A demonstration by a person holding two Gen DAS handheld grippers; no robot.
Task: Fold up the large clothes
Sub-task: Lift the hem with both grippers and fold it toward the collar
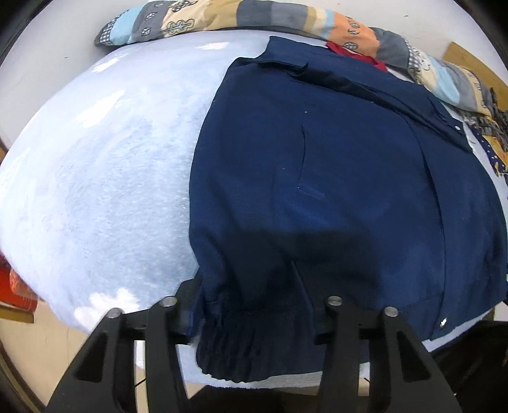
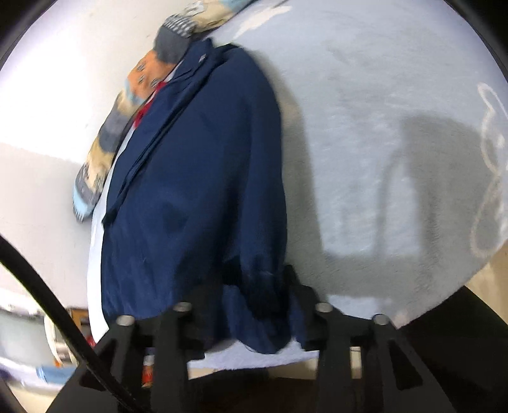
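Lying folded on the pale blue blanket, the navy jacket has its gathered hem between the spread-apart left claw and right claw, neither visibly clamping it.

A navy jacket lies flat on a pale blue bed, partly folded lengthwise, collar towards the far pillows, its gathered elastic hem at the bed's near edge.

A patchwork pillow lies along the far edge of a pale blue blanket.
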